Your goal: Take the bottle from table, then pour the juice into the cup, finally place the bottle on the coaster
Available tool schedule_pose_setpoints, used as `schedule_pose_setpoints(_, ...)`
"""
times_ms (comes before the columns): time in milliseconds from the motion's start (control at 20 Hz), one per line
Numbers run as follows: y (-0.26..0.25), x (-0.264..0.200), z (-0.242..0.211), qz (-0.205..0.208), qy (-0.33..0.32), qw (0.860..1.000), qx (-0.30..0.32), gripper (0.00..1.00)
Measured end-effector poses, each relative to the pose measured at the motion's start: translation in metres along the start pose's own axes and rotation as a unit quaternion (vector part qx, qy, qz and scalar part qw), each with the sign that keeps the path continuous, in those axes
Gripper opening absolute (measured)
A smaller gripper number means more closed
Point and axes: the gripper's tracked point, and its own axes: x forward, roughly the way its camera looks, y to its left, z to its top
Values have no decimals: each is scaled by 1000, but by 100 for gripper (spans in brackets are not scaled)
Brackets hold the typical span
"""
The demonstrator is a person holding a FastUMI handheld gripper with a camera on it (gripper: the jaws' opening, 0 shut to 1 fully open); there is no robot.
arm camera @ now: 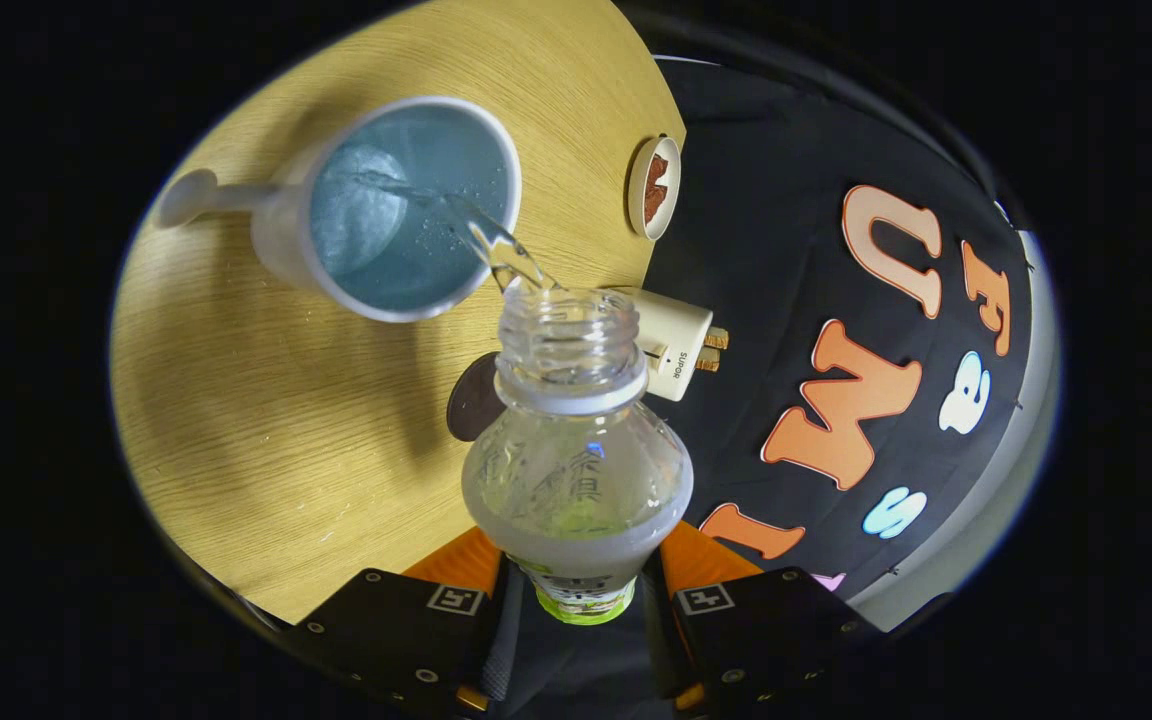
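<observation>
My gripper (576, 575) is shut on a clear plastic bottle (576, 470) with a green label, held tilted over the wooden table (266, 400). Its cap is off and its open neck (568, 335) points toward a white cup (391, 210) with a pale blue inside and a long handle. A thin stream of clear liquid (491, 245) runs from the neck over the cup's rim, and liquid has pooled in the cup. A dark round coaster (471, 400) lies on the table just beneath the bottle's shoulder, partly hidden by it.
A cream-coloured block with two brass prongs (676, 345) lies at the table's edge beside the bottle's neck. Farther along that edge stands a small round dish with something brown in it (656, 187). Past the edge hangs the black booth wall.
</observation>
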Motion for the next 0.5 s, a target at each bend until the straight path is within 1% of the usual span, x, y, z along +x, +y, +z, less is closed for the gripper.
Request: schedule_pose_setpoints(500, -4, 4, -8, 1, 3, 1000, -29, 55)
